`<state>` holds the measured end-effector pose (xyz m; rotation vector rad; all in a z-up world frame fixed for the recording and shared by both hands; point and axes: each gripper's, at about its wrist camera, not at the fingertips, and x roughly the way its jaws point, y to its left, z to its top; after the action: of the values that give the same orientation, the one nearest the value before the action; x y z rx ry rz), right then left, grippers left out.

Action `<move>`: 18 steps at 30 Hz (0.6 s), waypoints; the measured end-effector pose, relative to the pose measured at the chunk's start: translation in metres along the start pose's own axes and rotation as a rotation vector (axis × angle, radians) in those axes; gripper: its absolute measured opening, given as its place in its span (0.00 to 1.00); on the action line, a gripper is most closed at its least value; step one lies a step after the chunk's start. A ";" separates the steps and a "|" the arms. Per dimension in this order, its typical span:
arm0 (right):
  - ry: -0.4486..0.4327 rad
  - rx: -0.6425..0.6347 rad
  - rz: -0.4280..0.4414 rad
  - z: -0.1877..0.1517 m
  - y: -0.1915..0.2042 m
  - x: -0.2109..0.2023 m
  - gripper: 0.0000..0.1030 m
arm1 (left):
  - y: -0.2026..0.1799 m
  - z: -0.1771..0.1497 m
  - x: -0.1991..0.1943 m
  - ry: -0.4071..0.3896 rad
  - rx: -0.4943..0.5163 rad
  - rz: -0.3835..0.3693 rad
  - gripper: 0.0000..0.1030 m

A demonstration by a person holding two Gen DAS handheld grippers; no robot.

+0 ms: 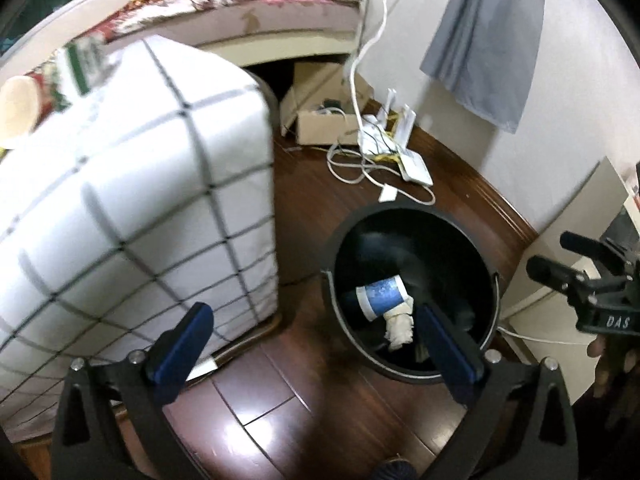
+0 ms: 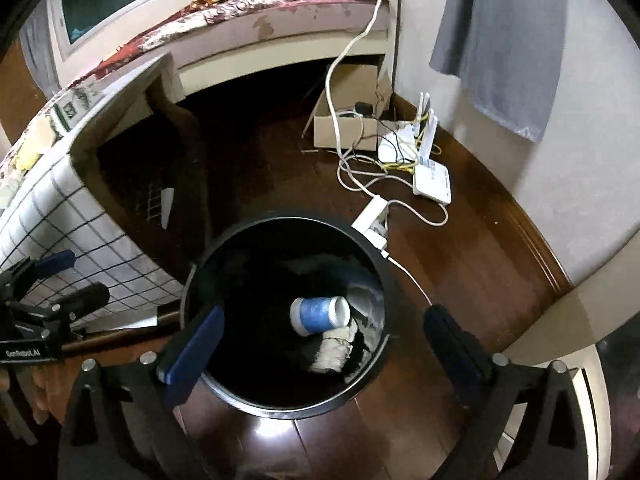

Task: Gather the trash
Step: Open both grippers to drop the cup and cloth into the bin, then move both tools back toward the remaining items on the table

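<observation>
A black round trash bin [image 1: 412,374] [image 2: 224,256] stands on the dark wood floor. Inside it lie a blue and white paper cup [image 1: 380,296] [image 2: 318,314] on its side and a crumpled white tissue [image 1: 400,326] [image 2: 334,350]. My left gripper [image 1: 316,322] is open and empty, above the floor at the bin's left rim. My right gripper [image 2: 324,328] is open and empty, held over the bin's mouth. The right gripper also shows at the right edge of the left wrist view [image 1: 560,260]. The left gripper also shows at the left edge of the right wrist view [image 2: 72,276].
A white table with a grid-patterned cloth [image 1: 140,200] [image 2: 52,208] stands left of the bin. A bed [image 2: 280,12] is at the back. A cardboard box [image 2: 344,124], routers [image 2: 432,178], a power strip [image 2: 370,220] and cables lie on the floor behind the bin. A grey cloth [image 2: 500,40] hangs on the wall.
</observation>
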<state>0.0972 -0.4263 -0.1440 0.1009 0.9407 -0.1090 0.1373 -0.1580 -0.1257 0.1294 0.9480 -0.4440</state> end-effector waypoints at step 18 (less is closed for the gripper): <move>-0.132 -0.117 0.103 0.027 0.102 -0.050 0.99 | 0.072 -0.003 -0.079 -0.144 -0.131 0.140 0.99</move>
<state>0.1037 -0.3263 -0.0837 0.0334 0.8066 0.0344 0.1262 -0.0677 -0.0696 0.0436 0.8185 -0.2576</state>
